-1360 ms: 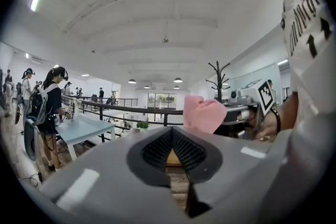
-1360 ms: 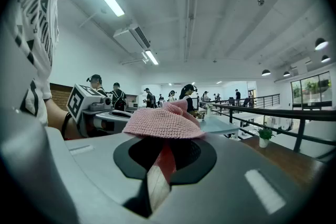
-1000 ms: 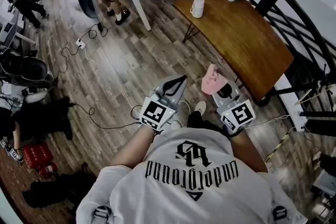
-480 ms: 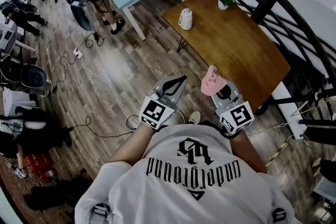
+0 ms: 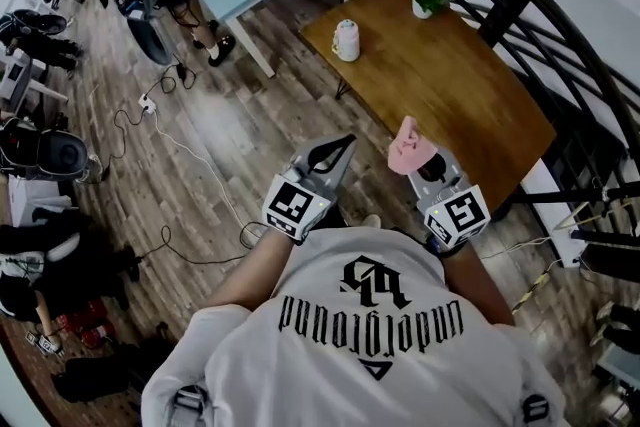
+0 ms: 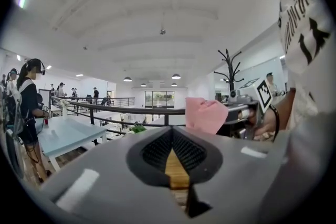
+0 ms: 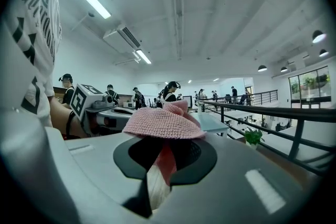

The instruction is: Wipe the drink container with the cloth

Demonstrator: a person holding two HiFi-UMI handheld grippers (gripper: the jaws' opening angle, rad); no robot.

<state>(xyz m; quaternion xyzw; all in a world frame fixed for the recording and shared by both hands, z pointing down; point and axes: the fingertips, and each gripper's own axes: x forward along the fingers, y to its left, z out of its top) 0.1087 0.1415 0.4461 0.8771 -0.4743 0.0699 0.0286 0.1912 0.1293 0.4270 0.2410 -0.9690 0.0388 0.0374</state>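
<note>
The drink container (image 5: 346, 40) has come nearer but is still well ahead of the jaws, so wiping waits. The right gripper (image 5: 418, 162) pinches the cloth (image 5: 409, 146); the left gripper (image 5: 344, 148) has its jaws pressed together, empty.

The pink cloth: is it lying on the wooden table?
No, the right gripper holds the cloth in the air, off the table.

The cloth (image 5: 410, 147), a pink knitted piece, was bunched and pinched between the jaws of the right gripper (image 7: 157, 168), its crumpled top folding over above them. The drink container (image 5: 345, 40), pale and cylindrical with a lid, stood upright on the wooden table (image 5: 450, 85), near the table's corner, at 11 o'clock from the cloth and well apart.
</note>
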